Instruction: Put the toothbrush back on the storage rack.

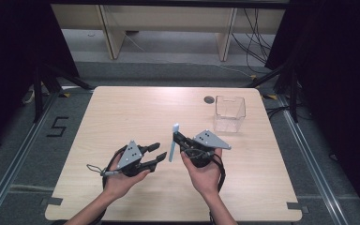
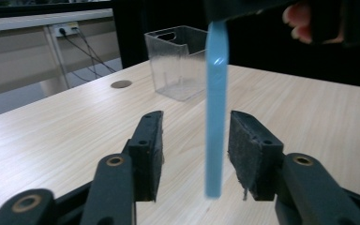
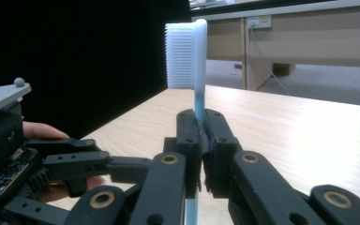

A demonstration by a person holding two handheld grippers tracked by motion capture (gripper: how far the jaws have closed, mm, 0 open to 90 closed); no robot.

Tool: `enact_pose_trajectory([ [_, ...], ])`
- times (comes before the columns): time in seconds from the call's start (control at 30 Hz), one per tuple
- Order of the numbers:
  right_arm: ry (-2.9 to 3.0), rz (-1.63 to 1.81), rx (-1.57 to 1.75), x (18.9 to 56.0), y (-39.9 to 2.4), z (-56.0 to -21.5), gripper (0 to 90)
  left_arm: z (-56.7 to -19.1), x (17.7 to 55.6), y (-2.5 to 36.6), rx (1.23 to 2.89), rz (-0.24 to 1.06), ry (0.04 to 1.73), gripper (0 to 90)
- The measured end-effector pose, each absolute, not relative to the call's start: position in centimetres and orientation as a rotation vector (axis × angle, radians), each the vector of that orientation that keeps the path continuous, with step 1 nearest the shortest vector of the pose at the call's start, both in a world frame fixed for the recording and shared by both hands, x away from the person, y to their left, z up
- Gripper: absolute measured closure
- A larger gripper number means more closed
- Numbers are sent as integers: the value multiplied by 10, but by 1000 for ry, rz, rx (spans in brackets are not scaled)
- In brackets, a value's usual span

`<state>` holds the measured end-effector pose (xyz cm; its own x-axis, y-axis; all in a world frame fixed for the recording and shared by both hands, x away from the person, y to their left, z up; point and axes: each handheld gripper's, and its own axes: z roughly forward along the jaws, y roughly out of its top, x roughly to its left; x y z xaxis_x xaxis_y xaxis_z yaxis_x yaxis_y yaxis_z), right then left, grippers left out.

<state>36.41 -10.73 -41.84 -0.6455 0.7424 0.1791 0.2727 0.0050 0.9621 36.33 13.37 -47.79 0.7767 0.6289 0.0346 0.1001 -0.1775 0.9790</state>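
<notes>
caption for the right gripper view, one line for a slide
Right gripper shut on an upright blue toothbrush, bristles at top, above a light wooden table.

one blue toothbrush [image 1: 173, 143] is counted, and one clear plastic bin [image 1: 230, 114] on one wooden table [image 1: 122, 112]. two grippers are counted, a left gripper [image 1: 158, 154] and a right gripper [image 1: 177, 136], with two hands. one round hole [image 1: 209, 99] is seen in the tabletop.
</notes>
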Motion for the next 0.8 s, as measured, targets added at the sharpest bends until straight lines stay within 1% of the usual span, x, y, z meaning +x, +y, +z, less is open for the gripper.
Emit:
enact_pose_trajectory([
  [0.47, 1860, 1654, 1070, 361, -128, -412, 865, -503, 358, 174, 1675, 569, 718, 366],
  [0.73, 1831, 1638, 1079, 362, -136, -408, 864, -518, 358, 183, 1634, 583, 754, 342],
  [0.8, 1829, 1642, 1076, 363, -137, -407, 864, -518, 357, 185, 1646, 591, 769, 340],
])
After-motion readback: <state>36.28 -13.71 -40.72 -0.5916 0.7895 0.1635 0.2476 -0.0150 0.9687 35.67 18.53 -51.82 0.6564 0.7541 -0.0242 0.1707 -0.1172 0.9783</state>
